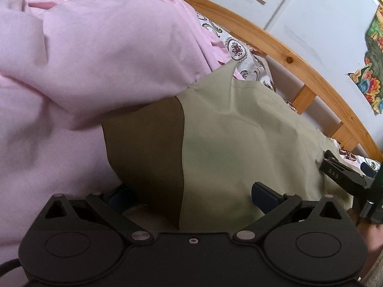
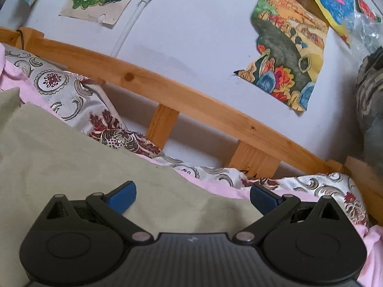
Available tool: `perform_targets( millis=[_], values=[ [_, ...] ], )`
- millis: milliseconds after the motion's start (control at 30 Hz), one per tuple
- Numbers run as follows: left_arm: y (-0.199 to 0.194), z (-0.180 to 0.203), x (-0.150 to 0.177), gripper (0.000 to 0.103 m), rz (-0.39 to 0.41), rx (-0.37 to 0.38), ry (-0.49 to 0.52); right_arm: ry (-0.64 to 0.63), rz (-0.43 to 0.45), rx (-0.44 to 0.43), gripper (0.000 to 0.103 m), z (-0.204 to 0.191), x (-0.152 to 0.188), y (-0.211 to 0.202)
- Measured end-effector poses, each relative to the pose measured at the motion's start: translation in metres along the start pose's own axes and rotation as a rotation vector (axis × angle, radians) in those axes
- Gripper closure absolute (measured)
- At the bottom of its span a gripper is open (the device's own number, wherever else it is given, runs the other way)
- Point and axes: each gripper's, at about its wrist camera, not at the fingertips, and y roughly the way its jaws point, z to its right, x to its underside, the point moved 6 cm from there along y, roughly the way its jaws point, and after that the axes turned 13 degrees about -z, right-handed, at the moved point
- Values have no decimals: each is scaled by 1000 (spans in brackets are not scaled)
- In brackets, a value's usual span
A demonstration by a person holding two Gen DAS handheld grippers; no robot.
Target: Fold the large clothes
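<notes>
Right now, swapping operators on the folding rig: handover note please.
Left gripper: open, jaws spread over the beige garment, nothing clamped.
Right gripper: open, hovering at the garment's far edge, nothing clamped.
The beige garment lies on the bed, one dark underside flap showing; the pink sheet is bunched on its left, and the wooden rail runs behind.
Done: cannot tell how many folds are in.
Left: regrip an edge with both grippers and continue folding.

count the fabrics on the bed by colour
pink cloth: 1
pale green garment: 1
patterned white and red bedding: 1
total: 3
</notes>
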Motion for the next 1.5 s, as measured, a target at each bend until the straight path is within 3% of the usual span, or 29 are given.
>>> perform_targets(
  millis=[300, 433, 533, 733, 867, 1000, 1233, 1367, 1500],
  values=[
    [3, 2, 0, 1, -5, -10, 10, 92, -39, -48, 0, 28, 30, -55],
    [5, 2, 0, 1, -11, -18, 9, 83, -80, -76, 0, 30, 55, -78],
    [6, 3, -1, 1, -15, -25, 2, 50, -54, -68, 0, 24, 60, -81],
    [6, 3, 0, 1, -17, -28, -5, 73, 19, 10, 0, 21, 14, -54],
    [7, 3, 0, 1, -15, -30, 6, 77, 5, 26, 0, 13, -15, -21],
    [6, 1, 2, 1, -8, -15, 11, 4, -36, 91, 0, -1, -10, 12],
    [6, -3, 1, 1, -9, 23, -5, 120, -176, 6, 0, 11, 4, 54],
    [4, -3, 3, 1, -1, 29, -32, 178, -155, -57, 0, 25, 6, 40],
    [2, -6, 4, 13, 26, 31, -79, 205, -105, -85, 0, 37, 10, -6]
  ],
)
